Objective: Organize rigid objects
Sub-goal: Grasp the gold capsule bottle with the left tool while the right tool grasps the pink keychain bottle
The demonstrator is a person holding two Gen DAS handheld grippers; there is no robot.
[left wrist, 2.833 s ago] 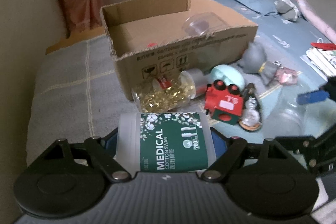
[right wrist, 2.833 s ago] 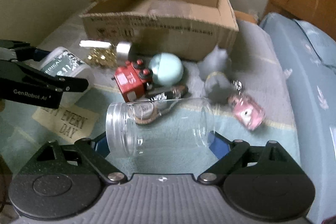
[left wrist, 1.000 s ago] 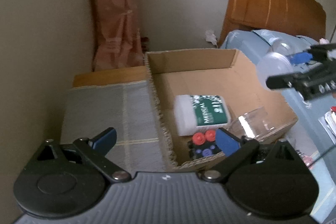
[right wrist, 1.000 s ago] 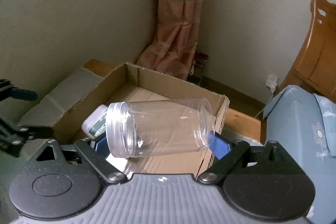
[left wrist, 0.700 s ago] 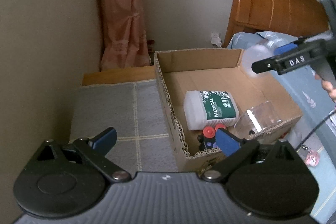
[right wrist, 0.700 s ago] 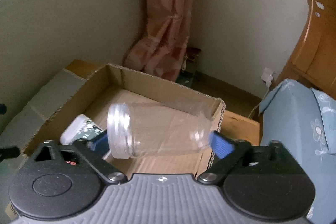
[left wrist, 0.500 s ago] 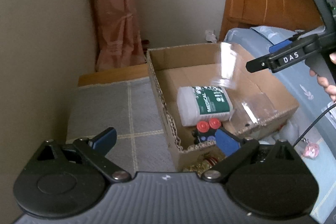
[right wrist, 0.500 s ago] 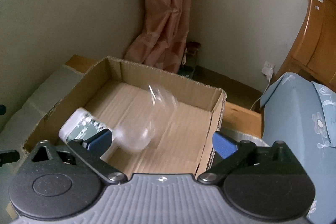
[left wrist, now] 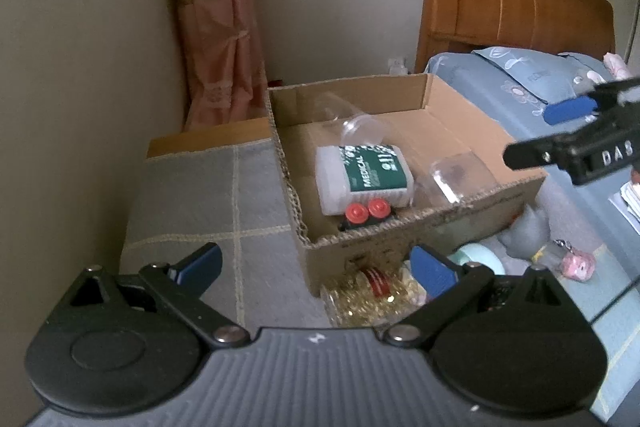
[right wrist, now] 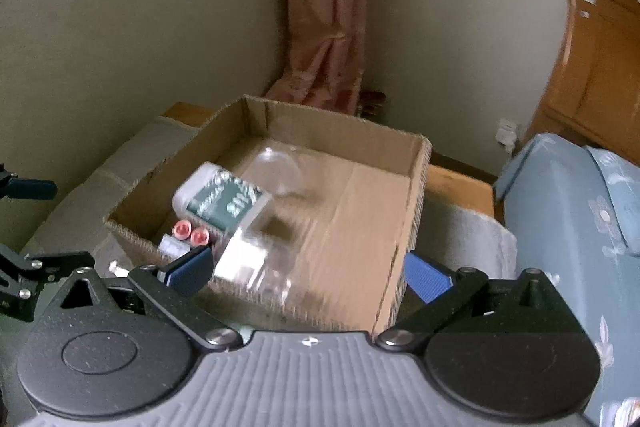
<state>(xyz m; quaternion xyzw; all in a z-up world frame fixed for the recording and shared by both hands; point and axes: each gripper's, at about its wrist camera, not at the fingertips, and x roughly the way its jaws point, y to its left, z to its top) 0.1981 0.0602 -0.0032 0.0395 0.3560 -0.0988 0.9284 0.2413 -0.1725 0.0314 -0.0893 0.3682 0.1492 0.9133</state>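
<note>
Both the left gripper [left wrist: 316, 265] and the right gripper [right wrist: 308, 271] are held spread wide, with nothing between the fingers. Ahead of each, the cardboard box [left wrist: 424, 231] holds the cotton swab container [left wrist: 362, 177]; a clear jar [right wrist: 280, 169], blurred, seems to lie just beyond it.

Cardboard box [left wrist: 420, 227] on grey blanket [left wrist: 192, 195]
</note>
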